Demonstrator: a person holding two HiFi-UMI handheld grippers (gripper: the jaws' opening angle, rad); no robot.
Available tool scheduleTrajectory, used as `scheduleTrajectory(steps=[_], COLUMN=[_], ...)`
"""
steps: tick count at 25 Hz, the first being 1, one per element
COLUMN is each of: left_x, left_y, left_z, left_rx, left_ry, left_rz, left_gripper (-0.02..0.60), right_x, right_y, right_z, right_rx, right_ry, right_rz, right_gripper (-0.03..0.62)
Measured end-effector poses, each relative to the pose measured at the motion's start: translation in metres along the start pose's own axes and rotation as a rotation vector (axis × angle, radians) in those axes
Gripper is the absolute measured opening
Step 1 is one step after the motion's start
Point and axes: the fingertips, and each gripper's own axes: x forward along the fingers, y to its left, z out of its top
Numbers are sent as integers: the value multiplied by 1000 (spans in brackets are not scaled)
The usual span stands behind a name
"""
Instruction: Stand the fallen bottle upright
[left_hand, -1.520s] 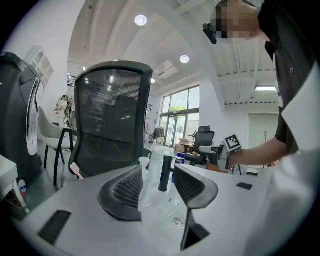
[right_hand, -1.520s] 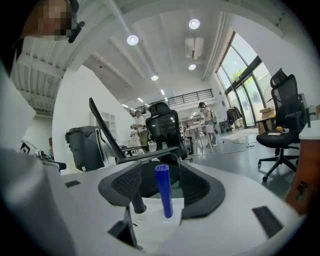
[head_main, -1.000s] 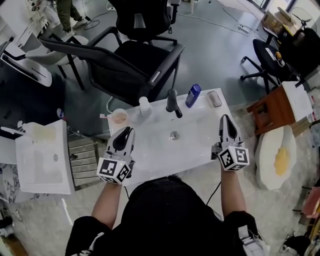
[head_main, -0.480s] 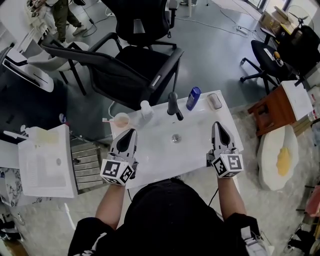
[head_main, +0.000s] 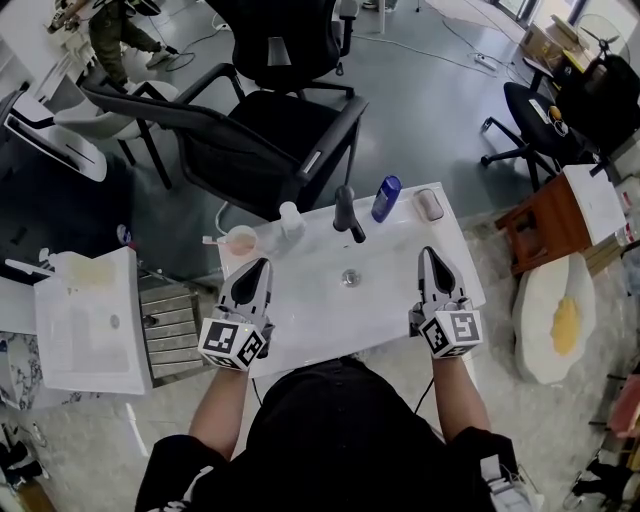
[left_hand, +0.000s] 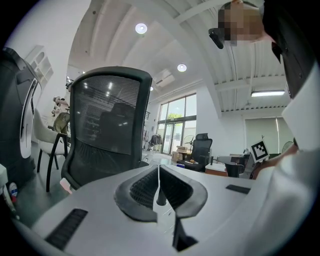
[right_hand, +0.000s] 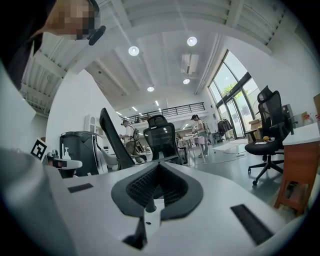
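Note:
A blue bottle stands upright at the back of the white basin top, just right of the black faucet. My left gripper hovers over the front left of the top, jaws shut and empty. My right gripper is over the front right, also shut with nothing in it. Both are well short of the bottle. In the left gripper view the jaws meet in a thin seam. The right gripper view shows its jaws closed too. The bottle appears in neither gripper view.
A small white bottle and a cup stand at the back left. A grey soap-like block lies at the back right, and the drain sits mid-top. A black office chair stands behind, a white basin to the left.
My right gripper has shifted left and a little toward the front edge. The left gripper has stayed about where it was. The bottle has not moved.

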Motion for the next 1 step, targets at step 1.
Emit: scheduleTrajectory(steps=[1], left_x=[1], left_y=[0], left_z=[-1], left_rx=[-2], left_ry=[1], left_rz=[0], left_gripper=[25], right_x=[0], right_y=[-2], right_z=[-1], right_rx=[1], right_ry=[1], right_rz=[-3], right_gripper=[28])
